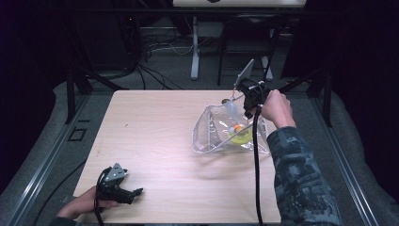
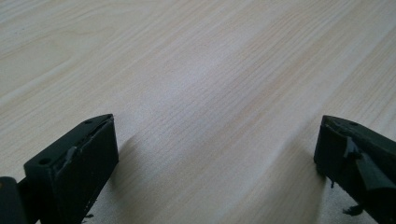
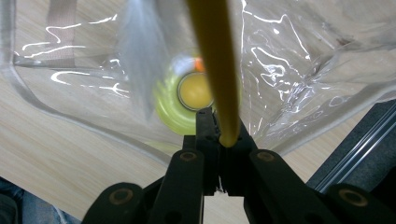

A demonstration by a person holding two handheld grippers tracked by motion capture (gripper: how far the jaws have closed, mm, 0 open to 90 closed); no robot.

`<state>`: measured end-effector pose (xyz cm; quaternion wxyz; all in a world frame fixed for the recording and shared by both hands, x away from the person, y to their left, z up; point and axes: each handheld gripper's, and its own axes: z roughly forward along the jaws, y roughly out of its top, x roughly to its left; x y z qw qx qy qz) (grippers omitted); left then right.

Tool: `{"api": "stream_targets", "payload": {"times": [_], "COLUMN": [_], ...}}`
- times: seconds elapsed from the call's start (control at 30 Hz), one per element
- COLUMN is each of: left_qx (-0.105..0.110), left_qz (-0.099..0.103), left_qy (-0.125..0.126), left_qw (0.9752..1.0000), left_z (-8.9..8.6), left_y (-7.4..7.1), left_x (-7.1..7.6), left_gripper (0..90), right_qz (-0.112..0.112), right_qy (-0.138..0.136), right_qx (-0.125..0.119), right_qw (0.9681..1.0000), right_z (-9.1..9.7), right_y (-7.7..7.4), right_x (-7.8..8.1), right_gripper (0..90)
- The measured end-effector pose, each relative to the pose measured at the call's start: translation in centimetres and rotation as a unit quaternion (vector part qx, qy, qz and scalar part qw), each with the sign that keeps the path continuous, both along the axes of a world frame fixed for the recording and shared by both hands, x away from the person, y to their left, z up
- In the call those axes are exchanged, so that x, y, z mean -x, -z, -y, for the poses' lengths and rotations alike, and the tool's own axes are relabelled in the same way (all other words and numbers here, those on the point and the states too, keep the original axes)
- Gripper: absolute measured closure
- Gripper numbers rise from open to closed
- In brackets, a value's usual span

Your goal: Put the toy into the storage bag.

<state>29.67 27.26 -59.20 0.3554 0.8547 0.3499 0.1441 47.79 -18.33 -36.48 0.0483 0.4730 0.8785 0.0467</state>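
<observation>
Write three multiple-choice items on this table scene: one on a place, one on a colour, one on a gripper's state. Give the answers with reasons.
1. Where does the left gripper lie?
A. at the table's near left corner
B. inside the clear bag
C. at the table's far edge

2. What colour is the thin stick held over the clear plastic bag?
A. blue
B. yellow
C. black

3. How do the right gripper's jaws stand?
A. wide apart with nothing between them
B. shut on the stick
C. shut on the bag's edge

Answers:
1 A, the high view shows it resting near the wooden table's near left corner.
2 B, the right gripper view shows it yellow.
3 B, in that view the jaws meet around the stick's lower end.
</observation>
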Motion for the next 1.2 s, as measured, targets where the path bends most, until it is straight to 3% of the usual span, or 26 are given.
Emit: {"api": "stream_targets", "payload": {"times": [0.2, 0.67, 0.83, 1.0, 1.2], "left_qx": [0.0, 0.0, 0.0, 0.0, 0.0], "left_qz": [0.0, 0.0, 0.0, 0.0, 0.0], "left_qy": [0.0, 0.0, 0.0, 0.0, 0.0], "left_qw": [1.0, 1.0, 1.0, 1.0, 1.0], "left_z": [0.0, 0.0, 0.0, 0.0, 0.0], "left_y": [0.0, 0.0, 0.0, 0.0, 0.0], "left_x": [0.0, 0.0, 0.0, 0.0, 0.0], "left_gripper": [0.0, 0.0, 0.0, 0.0, 0.0], "right_qz": [-0.002, -0.035, -0.029, -0.026, 0.004], "right_qy": [0.015, 0.028, 0.031, 0.029, 0.021], "right_qx": [0.001, 0.008, 0.006, 0.005, -0.004], "right_qw": [0.9999, 0.999, 0.9991, 0.9992, 0.9998], "right_z": [0.2, 0.5, 0.4, 0.5, 0.2], "right_y": [1.1, 3.0, 2.8, 2.3, 0.3], "right_x": [-0.2, -0.9, -0.8, -0.5, 0.2], "right_gripper": [87.5, 87.2, 85.5, 79.7, 57.4]}}
